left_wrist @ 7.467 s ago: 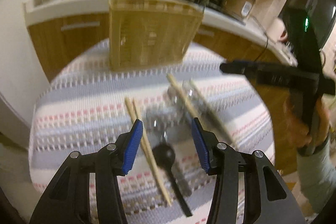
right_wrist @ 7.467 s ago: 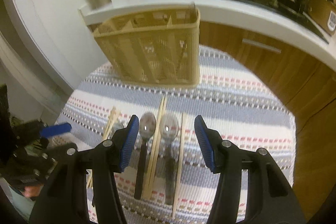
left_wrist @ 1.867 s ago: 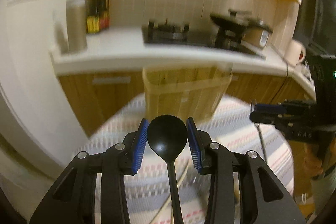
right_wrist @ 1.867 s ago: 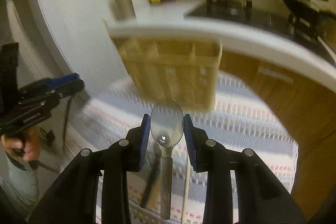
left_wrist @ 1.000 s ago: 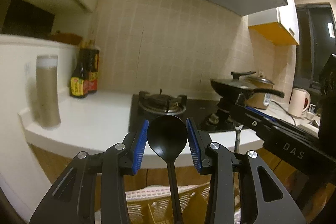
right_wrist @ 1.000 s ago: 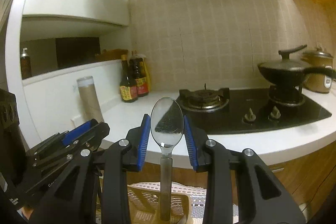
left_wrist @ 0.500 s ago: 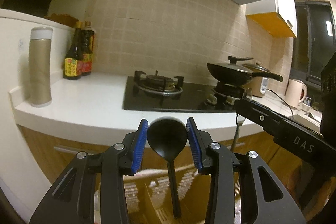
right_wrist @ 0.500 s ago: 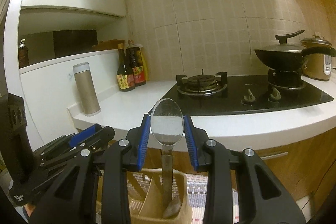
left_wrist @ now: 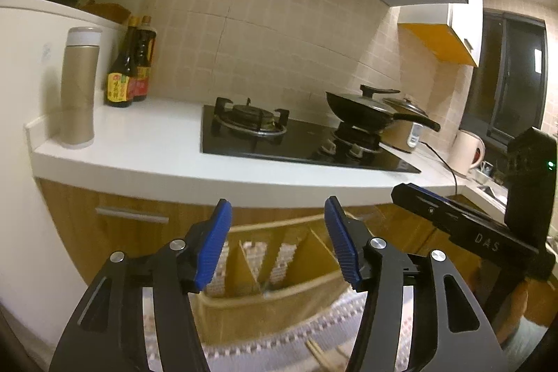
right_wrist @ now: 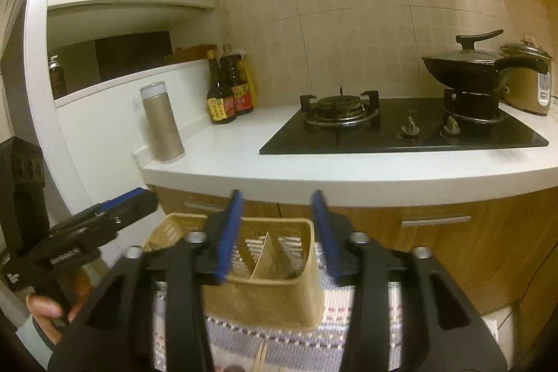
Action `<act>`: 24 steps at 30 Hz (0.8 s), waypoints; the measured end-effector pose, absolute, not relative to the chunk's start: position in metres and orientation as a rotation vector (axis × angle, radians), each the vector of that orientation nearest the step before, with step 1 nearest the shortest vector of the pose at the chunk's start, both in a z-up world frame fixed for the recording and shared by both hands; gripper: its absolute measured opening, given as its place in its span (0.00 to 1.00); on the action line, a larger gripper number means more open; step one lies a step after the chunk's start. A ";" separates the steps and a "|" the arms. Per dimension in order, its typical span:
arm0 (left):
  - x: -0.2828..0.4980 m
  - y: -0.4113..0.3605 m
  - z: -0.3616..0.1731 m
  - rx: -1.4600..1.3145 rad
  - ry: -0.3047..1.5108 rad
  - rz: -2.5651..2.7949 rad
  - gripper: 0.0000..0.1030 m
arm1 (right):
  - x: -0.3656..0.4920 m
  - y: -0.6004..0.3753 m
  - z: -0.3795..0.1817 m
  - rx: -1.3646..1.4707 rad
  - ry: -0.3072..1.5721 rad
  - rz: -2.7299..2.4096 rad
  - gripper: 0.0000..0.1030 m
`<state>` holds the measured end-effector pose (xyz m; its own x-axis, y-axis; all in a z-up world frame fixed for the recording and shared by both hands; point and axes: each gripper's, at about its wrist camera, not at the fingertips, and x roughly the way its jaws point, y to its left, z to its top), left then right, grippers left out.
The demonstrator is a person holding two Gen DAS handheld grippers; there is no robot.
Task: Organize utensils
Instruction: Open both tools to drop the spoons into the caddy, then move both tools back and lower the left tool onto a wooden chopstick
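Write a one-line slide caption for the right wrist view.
Right hand-held gripper open and empty above the beige utensil basket, left hand-held gripper alongside, stove behind.

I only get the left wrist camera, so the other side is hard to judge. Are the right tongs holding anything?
Observer: No. The right tongs have just been opening, and nothing is between them; they hang over the tan slatted plastic utensil basket.
Operator: Is anything inside that basket?
Observer: Yes. A dark blurred utensil leans in the compartment to the right of the divider.
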<state>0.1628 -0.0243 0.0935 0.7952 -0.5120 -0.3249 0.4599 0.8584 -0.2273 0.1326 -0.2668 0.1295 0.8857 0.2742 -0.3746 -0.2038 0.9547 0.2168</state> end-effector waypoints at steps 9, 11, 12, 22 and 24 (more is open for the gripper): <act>0.119 -0.008 0.083 -0.025 0.496 -0.510 0.54 | 0.100 -0.257 0.136 0.106 0.507 0.230 0.52; 0.111 -0.010 0.077 0.031 0.533 -0.499 0.54 | 0.096 -0.252 0.133 0.085 0.570 0.231 0.52; 0.107 -0.011 0.075 0.054 0.548 -0.494 0.54 | 0.094 -0.249 0.131 0.074 0.602 0.235 0.52; 0.089 -0.014 0.025 0.255 0.769 -0.466 0.49 | 0.087 -0.225 0.084 -0.014 0.886 0.267 0.52; 0.090 -0.011 0.013 0.269 0.829 -0.482 0.47 | 0.086 -0.221 0.073 -0.019 0.931 0.279 0.52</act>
<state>0.0897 -0.0111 0.0134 0.5767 -0.3041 -0.7583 0.5090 0.8597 0.0424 0.0862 -0.2215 0.0731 0.5641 0.2288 -0.7934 -0.2447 0.9640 0.1040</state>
